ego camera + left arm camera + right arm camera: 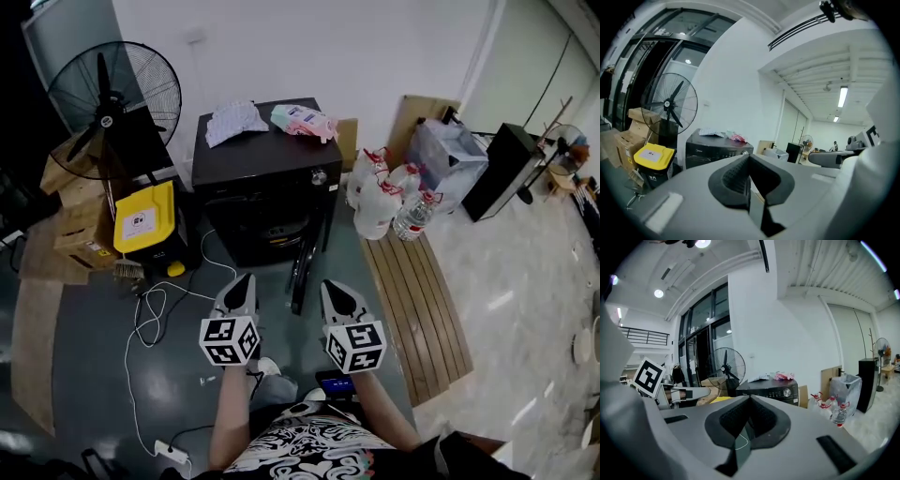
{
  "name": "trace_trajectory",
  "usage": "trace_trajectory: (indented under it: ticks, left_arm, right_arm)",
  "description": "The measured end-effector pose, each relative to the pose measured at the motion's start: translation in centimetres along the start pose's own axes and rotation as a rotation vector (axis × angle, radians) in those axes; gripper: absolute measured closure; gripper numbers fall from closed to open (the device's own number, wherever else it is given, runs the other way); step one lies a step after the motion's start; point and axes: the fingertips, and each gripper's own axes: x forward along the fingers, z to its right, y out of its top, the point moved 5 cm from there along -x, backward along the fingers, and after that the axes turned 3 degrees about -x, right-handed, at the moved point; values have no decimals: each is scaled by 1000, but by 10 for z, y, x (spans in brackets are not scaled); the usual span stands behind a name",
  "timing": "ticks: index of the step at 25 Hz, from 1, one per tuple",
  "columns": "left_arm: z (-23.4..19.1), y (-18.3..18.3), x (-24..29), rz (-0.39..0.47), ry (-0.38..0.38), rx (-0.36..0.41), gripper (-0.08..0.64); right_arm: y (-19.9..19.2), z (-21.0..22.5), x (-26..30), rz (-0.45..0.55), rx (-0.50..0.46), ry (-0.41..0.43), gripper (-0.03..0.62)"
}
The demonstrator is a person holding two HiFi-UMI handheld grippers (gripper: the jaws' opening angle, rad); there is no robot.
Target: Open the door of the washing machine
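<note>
**Washing machine** (pixel 253 169): black, upper centre of the head view, against the white wall. Flanked by fan (pixel 112 98) and yellow-lidded bin (pixel 145 220) at left, water bottles (pixel 389 202) at right.

**Door** (pixel 302 270): swung out from the machine's front, seen edge-on, pointing toward lower centre of frame. Drum opening dark and uncovered.

**Left claw** (pixel 240 281): lower centre, jaws pressed together, nothing between them.

**Right claw** (pixel 335 287): just beside it, jaws likewise together, empty.

**Position of both claws:** well apart from machine and door, touching neither.

**Task status, by judgement:** opening done; nothing evidently left, save perhaps a wider swing.
</note>
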Motion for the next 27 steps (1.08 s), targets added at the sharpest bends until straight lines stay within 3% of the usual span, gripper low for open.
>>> trace_trajectory:
  ticks: [4,27]
  left_arm:
    - [16,0,-12,-4,-15,56,558]
    - [8,1,-29,52,19,29,558]
  right_arm:
    - [4,3,-10,4,-27,-19,592]
    - [-6,-3,-20,-9,-33,10,591]
